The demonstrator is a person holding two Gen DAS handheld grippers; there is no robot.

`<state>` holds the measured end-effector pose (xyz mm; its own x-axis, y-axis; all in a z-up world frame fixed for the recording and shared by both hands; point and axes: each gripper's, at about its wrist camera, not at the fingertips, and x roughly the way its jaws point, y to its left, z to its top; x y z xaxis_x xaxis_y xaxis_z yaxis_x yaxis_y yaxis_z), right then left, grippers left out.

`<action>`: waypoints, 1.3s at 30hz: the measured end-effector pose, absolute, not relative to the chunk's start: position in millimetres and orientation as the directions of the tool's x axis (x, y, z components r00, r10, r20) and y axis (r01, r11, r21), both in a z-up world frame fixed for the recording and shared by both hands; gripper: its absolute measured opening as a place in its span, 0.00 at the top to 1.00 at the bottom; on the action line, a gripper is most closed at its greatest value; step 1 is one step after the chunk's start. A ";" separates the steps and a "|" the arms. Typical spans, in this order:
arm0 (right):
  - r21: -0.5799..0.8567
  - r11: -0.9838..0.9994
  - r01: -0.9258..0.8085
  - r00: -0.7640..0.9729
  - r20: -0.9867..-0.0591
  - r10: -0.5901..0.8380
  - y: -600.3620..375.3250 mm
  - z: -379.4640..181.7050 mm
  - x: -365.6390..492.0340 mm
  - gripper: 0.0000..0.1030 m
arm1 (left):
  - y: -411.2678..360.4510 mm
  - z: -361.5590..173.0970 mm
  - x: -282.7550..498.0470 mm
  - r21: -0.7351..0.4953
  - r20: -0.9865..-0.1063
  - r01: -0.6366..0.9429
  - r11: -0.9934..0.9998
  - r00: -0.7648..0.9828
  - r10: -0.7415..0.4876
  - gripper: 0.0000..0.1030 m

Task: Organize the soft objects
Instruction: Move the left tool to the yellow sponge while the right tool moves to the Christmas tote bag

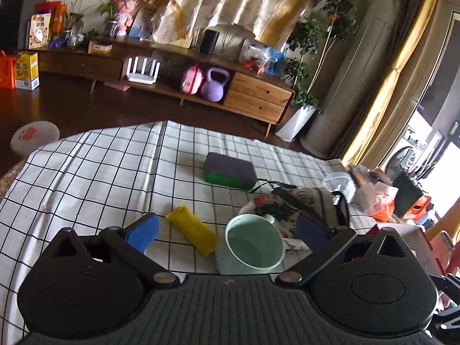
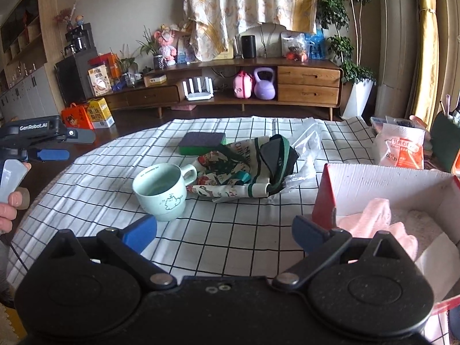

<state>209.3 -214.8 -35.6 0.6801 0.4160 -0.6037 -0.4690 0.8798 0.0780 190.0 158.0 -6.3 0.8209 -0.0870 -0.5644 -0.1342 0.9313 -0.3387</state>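
We see the surface first, a round top under a white cloth with a black grid, and it carries everything else. At its right edge stands an open cardboard box with a red outer wall, and inside it lies a pale pink soft cloth. Near the middle of the surface sits a crumpled floral fabric with dark green and black parts, heaped over clear plastic wrap. Behind the heap, touching its far left edge, rests a green sponge with a dark scouring top; in the left wrist view the same sponge lies apart from the other things. Just left of the fabric stands a mint green mug, upright, its handle turned toward the heap. In the left wrist view a small yellow pouch lies flat just beside the mug, on its left. Our right claw hangs over the near cloth with its blue pads wide apart and nothing between them. Our left claw also stands spread apart, framing the pouch and mug below it without touching either. In the right wrist view, the left claw shows at the far left edge, off the surface.
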 end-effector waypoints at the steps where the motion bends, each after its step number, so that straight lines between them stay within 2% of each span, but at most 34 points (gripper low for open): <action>1: 0.074 0.882 -0.465 0.680 -0.609 0.409 -212.2 -39.7 212.3 0.03 | 160.8 -10.7 196.5 -0.337 -0.573 -0.142 0.931 0.815 -0.083 0.00; 10: 0.080 0.917 -0.392 0.683 -0.642 0.348 -196.1 -68.3 245.3 0.06 | 170.2 -49.6 250.1 -0.332 -0.656 -0.250 0.909 0.754 -0.032 0.01; 14: 0.126 0.925 -0.359 0.674 -0.650 0.350 -193.6 -78.6 262.6 0.08 | 173.7 -60.8 269.8 -0.282 -0.676 -0.302 0.911 0.736 0.036 0.01; 24: 0.196 0.929 -0.314 0.663 -0.656 0.362 -184.5 -92.6 293.7 0.23 | 190.2 -100.3 310.0 -0.342 -0.761 -0.429 0.836 0.648 0.021 0.01; 29: 0.237 0.931 -0.278 0.650 -0.667 0.364 -181.9 -100.0 309.1 0.30 | 189.7 -114.1 326.6 -0.334 -0.792 -0.460 0.823 0.610 0.019 0.02; 33: 0.276 0.929 -0.246 0.644 -0.670 0.369 -180.7 -105.5 317.6 0.33 | 183.8 -118.0 335.1 -0.322 -0.799 -0.462 0.826 0.601 0.025 0.08; 39: 0.323 0.924 -0.202 0.638 -0.673 0.375 -178.8 -113.8 329.7 0.43 | 181.7 -126.1 344.0 -0.323 -0.813 -0.478 0.817 0.582 0.019 0.21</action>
<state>329.7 -178.8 -113.8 0.6378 0.3748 -0.6729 -0.2021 0.9244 0.3234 344.0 181.7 -126.1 0.5818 0.0193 -0.8131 -0.4781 0.8169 -0.3226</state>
